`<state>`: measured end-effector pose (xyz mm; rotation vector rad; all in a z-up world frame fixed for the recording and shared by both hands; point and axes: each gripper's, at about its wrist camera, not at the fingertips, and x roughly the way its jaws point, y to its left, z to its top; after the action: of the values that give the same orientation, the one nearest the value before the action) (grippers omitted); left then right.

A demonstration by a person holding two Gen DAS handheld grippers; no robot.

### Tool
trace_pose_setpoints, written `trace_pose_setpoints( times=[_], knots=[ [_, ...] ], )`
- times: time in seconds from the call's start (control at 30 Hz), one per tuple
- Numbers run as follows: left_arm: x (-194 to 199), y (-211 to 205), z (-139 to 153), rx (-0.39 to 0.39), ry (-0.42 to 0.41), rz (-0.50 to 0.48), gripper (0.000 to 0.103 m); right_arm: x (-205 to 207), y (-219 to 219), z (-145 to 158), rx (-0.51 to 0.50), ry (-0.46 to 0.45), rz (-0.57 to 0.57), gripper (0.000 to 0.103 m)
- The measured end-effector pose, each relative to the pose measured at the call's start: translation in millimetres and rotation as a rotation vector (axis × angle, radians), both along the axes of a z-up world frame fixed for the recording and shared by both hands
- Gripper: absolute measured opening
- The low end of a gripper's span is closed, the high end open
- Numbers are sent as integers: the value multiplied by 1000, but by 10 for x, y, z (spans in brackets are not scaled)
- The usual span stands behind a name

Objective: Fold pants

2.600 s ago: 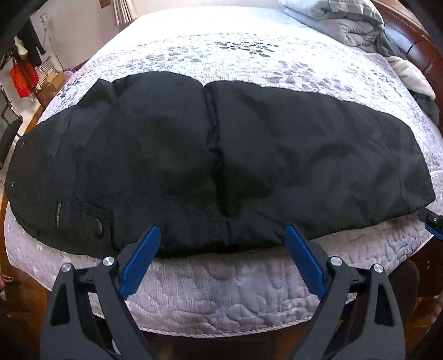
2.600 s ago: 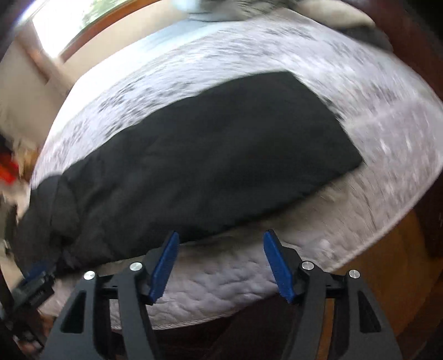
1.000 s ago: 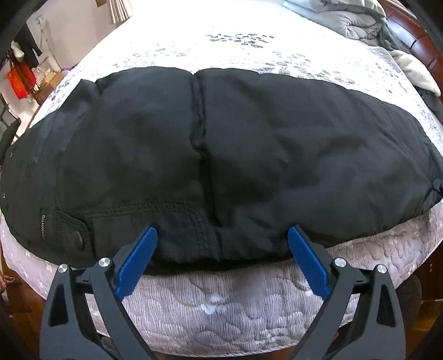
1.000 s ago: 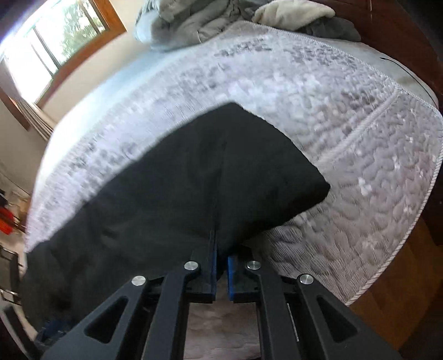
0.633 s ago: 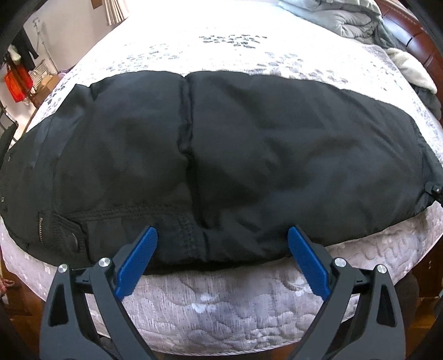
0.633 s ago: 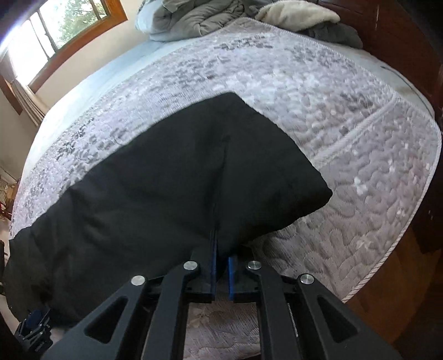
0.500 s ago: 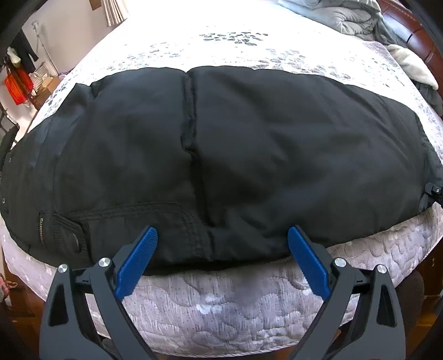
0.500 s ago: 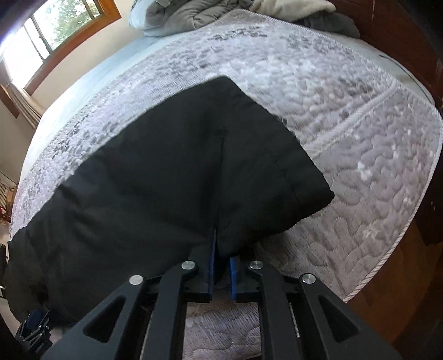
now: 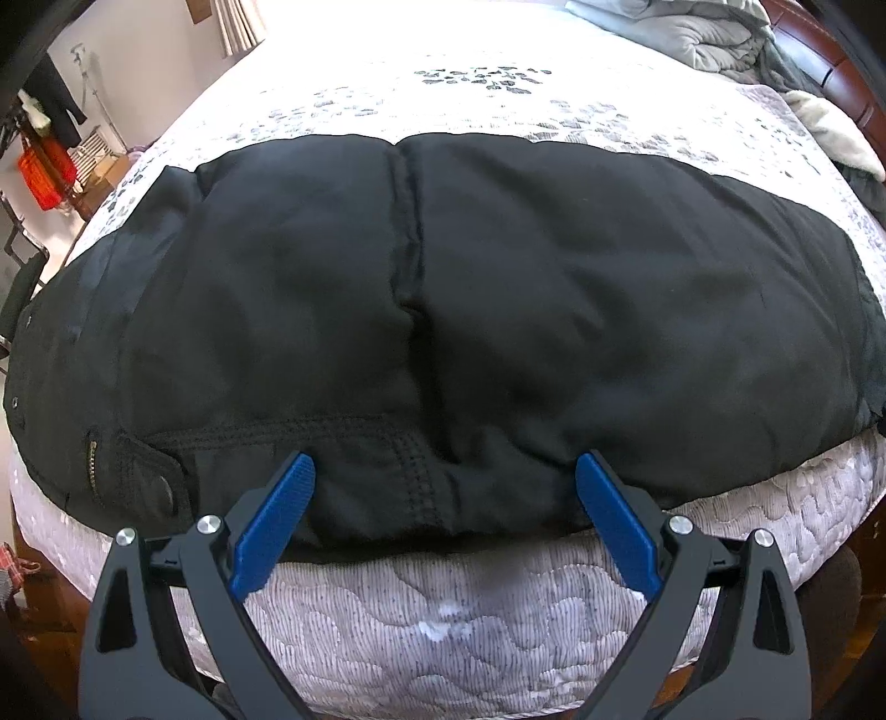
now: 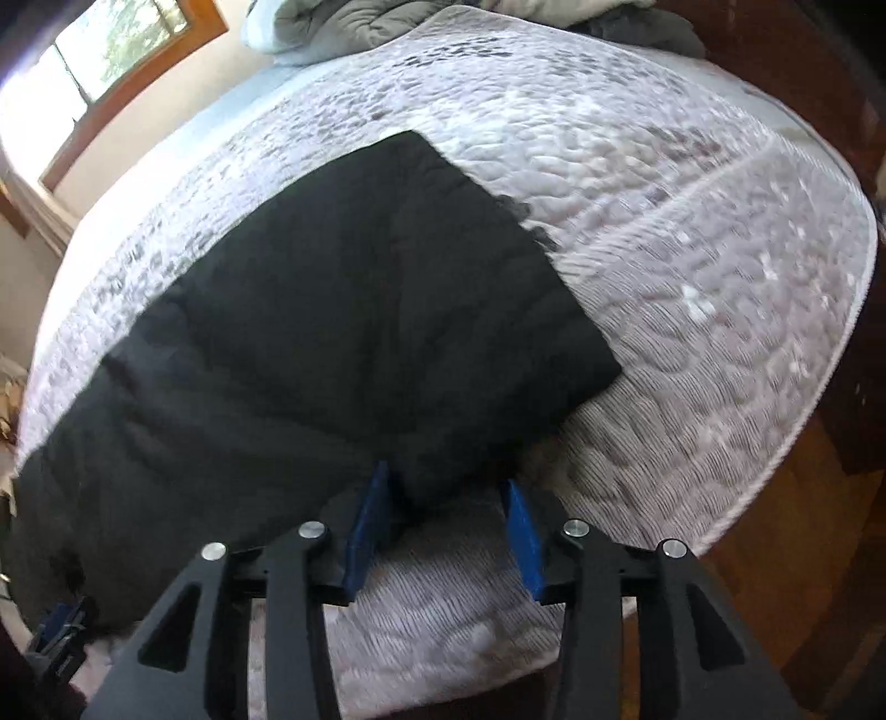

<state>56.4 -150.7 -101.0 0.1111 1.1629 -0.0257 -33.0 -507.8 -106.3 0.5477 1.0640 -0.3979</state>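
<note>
The black pants (image 9: 443,310) lie flat across the near edge of the bed, waist with zipper and button at the left, leg ends at the right (image 10: 343,310). My left gripper (image 9: 443,471) is open, its blue pads either side of the near crotch hem, just above the fabric. My right gripper (image 10: 448,487) is open at the near edge of the leg ends, a fold of hem between its pads but not pinched.
The quilted grey-white bedspread (image 9: 443,626) covers the bed. Grey blankets (image 9: 720,33) are piled at the far right by the dark wooden headboard (image 10: 803,66). Wooden floor (image 10: 803,581) lies beside the bed. A red basket and clutter (image 9: 44,171) stand at the left.
My right gripper was shut on the leg hem and has now opened, letting it go. The left gripper has stayed open and edged slightly closer to the pants.
</note>
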Motion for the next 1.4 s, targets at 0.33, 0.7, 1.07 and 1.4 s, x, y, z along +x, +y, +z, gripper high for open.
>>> trace_pose_setpoints(
  times=[0.33,0.7,1.07,1.4],
  knots=[
    [-127,116,151,-18,-26,-12,95,-48,-51,441,-299,55,-89,43],
    [-114,151,189,-15,-29,-12,95,1309,-583,524,-94,-11,198,61],
    [-52,-323,109,44,-10,-118,95,1808,-929,81,31,23,448,26],
    [-58,-514,93,76,-18,-144,95,2070,-799,339,-78,-72,490,4]
  ],
)
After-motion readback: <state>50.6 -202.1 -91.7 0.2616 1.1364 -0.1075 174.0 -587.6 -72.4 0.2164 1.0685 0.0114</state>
